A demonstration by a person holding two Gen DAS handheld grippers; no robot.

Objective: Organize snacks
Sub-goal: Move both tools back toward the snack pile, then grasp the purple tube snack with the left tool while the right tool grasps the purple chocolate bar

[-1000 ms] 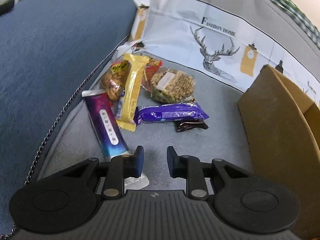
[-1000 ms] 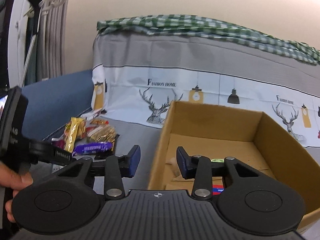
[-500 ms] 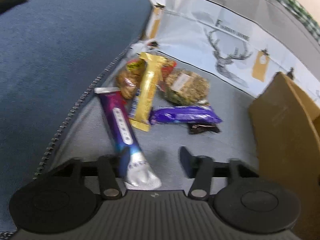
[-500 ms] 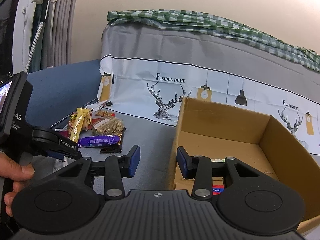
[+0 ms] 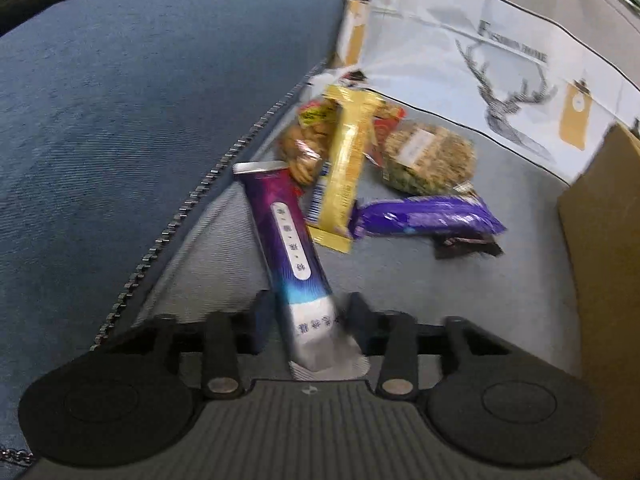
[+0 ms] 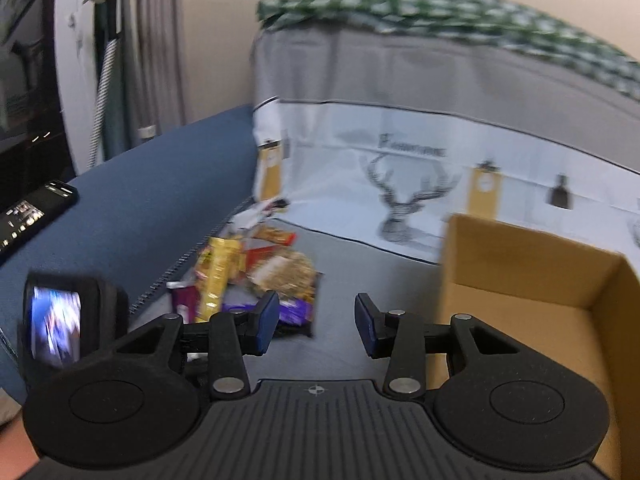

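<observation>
A long purple snack bar lies on the grey seat cover, and my left gripper is closing on its silver end, the pads against its sides. Beyond it lies a pile: a yellow bar, a violet packet, a round grain cake, a nut packet and a small dark packet. The open cardboard box stands to the right. My right gripper hovers between the pile and the box, its jaws opening with nothing between them.
A blue cushion with a zip edge rises on the left, and a dark phone lies on it. A deer-print cover hangs behind the seat. The left gripper's camera screen shows at lower left in the right wrist view.
My left gripper spread wide, slid over the purple bar's silver end and closed around it. My right gripper swung left and rose, so the box now sits further right in its view.
</observation>
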